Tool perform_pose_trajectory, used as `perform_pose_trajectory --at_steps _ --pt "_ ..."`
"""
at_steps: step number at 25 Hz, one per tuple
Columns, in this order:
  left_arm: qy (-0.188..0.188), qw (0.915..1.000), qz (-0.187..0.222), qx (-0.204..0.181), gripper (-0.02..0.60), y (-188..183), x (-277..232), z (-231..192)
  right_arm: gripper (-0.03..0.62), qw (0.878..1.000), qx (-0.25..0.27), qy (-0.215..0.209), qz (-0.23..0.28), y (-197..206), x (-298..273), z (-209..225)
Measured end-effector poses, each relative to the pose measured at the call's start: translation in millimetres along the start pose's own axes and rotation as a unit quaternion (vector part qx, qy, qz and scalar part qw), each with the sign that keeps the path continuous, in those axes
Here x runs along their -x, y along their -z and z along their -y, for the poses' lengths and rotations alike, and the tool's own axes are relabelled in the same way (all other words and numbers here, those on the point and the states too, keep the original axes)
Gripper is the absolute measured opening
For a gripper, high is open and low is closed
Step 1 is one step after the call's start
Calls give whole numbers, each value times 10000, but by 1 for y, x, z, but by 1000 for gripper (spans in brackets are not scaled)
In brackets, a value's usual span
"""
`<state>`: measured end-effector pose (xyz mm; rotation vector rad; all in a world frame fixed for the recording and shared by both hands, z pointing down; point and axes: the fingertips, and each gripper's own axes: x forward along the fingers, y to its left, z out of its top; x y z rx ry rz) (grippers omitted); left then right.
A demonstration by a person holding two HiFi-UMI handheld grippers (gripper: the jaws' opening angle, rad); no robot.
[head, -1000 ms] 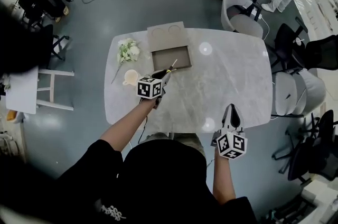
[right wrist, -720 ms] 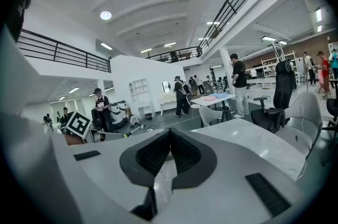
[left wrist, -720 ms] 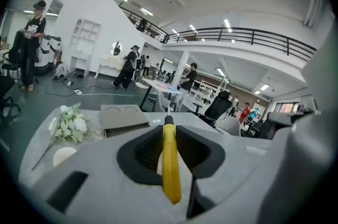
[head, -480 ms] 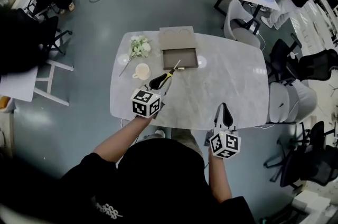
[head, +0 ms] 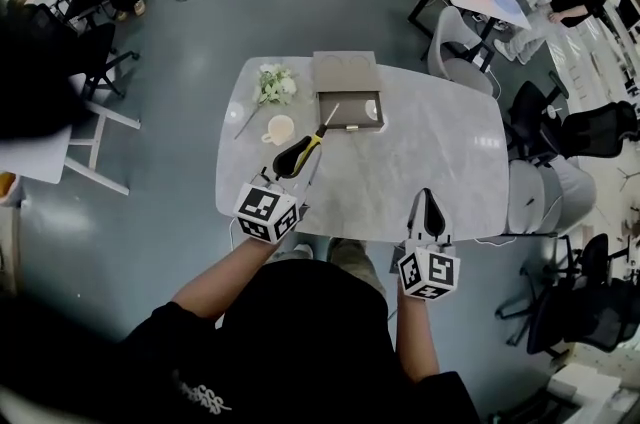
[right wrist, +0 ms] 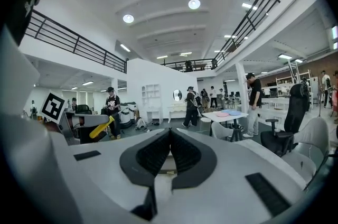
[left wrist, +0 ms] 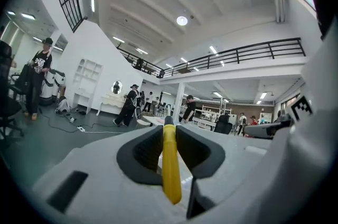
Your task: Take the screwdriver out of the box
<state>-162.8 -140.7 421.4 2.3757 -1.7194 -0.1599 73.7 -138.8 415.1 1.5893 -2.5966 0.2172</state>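
Note:
My left gripper [head: 291, 162] is shut on the screwdriver [head: 314, 140], holding its yellow and black handle up above the near left part of the marble table [head: 430, 142]. The thin shaft points toward the open brown box [head: 349, 108], clear of it. In the left gripper view the yellow handle [left wrist: 170, 170] sits clamped between the dark pads of my left gripper [left wrist: 169, 130]. My right gripper [head: 427, 202] hovers at the table's near edge with nothing in it. Its pads meet in the right gripper view, where my right gripper [right wrist: 170, 132] is shut.
The box lid [head: 344, 70] lies flat behind the box. White flowers [head: 272, 84] and a cream cup [head: 280, 128] sit at the table's left. Chairs [head: 458, 37] stand along the right side. People stand around the hall.
My left gripper has risen and drawn back toward me with the screwdriver, away from the box. My right gripper has also lifted and moved a little left.

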Motion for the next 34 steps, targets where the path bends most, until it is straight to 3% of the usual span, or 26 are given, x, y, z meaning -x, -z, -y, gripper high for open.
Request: perform_pose_trajectory --at_steps 10,34 --pt "0 9996 226 -191 87 -20 11 -4 11 9997 170 137 -51 -3 -13 -9" --pt "-13 9990 236 -378 87 -24 -11 -1 9 9996 260 86 -37 -4 -36 1"
